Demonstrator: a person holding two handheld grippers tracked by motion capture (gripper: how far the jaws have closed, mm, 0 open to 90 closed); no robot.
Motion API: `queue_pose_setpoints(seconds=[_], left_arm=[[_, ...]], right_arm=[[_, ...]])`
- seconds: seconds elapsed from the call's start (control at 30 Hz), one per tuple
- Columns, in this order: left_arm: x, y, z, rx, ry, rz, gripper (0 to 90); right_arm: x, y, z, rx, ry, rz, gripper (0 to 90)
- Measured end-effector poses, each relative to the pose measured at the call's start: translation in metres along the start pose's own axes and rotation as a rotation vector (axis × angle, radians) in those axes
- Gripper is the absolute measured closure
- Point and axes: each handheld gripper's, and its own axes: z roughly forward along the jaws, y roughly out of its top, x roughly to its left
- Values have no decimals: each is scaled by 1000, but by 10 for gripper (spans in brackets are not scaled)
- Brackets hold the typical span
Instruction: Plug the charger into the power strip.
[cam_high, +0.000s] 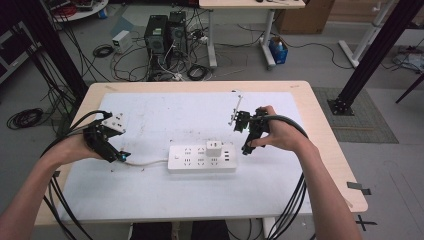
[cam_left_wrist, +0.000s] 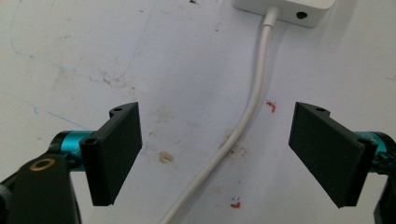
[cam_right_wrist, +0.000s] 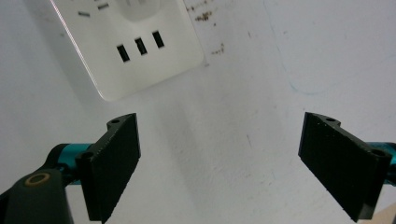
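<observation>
Power strip (cam_high: 202, 157) lies flat mid-table on the white mat (cam_high: 150, 195), a white plug adapter (cam_high: 214, 148) seated in its top near the USB end, its cord (cam_high: 145, 162) running out from the other end. Left gripper (cam_high: 121, 156) sits just off that cord end w/ jaws apart & nothing pinched, the cord passing btwn them on the mat; right gripper (cam_high: 246, 148) hangs just past the strip's USB end, jaws wide, empty. Beyond the strip, table (cam_high: 320, 125) edge, then floor w/ PC towers (cam_high: 166, 33) & cables
</observation>
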Motion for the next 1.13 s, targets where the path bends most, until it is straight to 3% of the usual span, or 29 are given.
queue_pose_setpoints(seconds=[0.37, 1.13], left_arm=[[5, 7, 3, 9, -15, 14, 174], [-1, 9, 9, 16, -25, 28, 174]], right_arm=[[-1, -20, 5, 9, -6, 23, 124], [7, -28, 12, 4, -9, 39, 124]])
